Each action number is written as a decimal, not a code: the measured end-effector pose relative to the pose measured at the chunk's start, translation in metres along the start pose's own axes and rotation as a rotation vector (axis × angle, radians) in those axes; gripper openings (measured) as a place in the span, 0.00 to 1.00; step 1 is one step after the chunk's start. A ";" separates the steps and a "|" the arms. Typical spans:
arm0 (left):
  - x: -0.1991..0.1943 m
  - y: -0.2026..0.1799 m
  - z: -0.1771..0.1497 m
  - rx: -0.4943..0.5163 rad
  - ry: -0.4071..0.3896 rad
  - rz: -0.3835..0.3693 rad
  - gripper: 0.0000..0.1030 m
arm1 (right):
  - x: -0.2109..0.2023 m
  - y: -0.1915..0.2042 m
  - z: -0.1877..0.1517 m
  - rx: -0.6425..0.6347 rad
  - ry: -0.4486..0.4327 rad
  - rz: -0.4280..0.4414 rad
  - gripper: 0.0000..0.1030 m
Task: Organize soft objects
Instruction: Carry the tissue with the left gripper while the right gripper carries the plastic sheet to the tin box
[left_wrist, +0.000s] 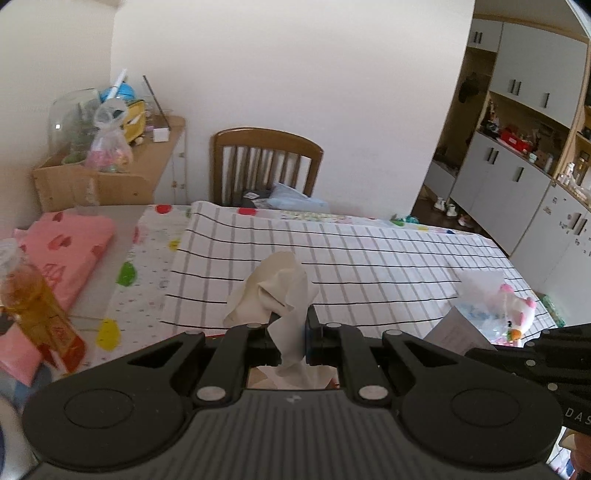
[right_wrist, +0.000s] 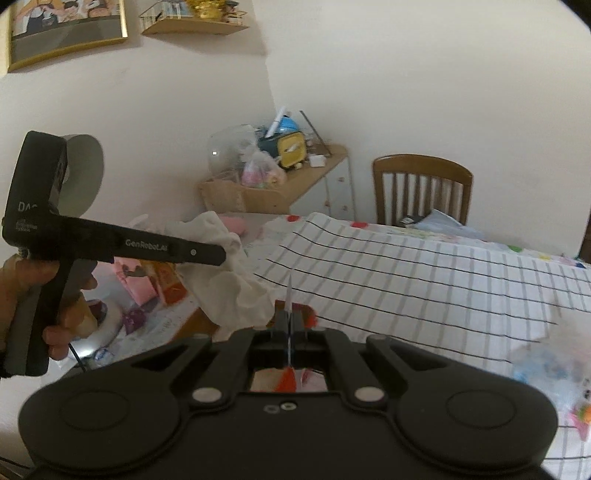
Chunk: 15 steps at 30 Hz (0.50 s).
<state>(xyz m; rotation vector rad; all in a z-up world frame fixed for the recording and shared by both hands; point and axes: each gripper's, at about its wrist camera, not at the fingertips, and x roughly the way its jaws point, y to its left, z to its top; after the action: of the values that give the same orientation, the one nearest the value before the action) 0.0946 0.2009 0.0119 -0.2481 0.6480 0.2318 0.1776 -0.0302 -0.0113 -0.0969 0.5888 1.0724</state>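
Observation:
My left gripper (left_wrist: 291, 319) is shut on a bunched cream-white cloth (left_wrist: 271, 291), which puffs up above its fingers over the table. In the right wrist view the left gripper (right_wrist: 222, 254) is seen from the side in a person's hand (right_wrist: 26, 291), and the cream cloth (right_wrist: 236, 291) hangs from its tip. My right gripper (right_wrist: 289, 314) is shut on a thin fabric edge (right_wrist: 289, 291) with a red patch. Whether that edge belongs to the same cloth I cannot tell. A white checked sheet (left_wrist: 369, 266) covers the table.
A folded pink cloth with hearts (left_wrist: 66, 243) and a bottle of yellow liquid (left_wrist: 29, 299) lie at the left. A bagged pink-and-white plush toy (left_wrist: 513, 310) sits at the right. Behind the table stand a wooden chair (left_wrist: 264, 162) and a cluttered wooden shelf (left_wrist: 110, 173).

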 end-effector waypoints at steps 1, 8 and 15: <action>-0.001 0.006 -0.001 -0.001 0.000 0.007 0.10 | 0.004 0.005 0.001 -0.003 0.001 0.006 0.00; -0.001 0.036 -0.010 0.006 0.018 0.044 0.10 | 0.037 0.030 0.005 -0.002 0.030 0.049 0.00; 0.014 0.049 -0.017 0.016 0.048 0.046 0.10 | 0.068 0.045 -0.006 0.042 0.104 0.101 0.00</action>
<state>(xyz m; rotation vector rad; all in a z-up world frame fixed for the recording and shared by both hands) 0.0813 0.2435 -0.0175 -0.2240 0.7033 0.2651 0.1603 0.0435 -0.0408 -0.0871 0.7158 1.1576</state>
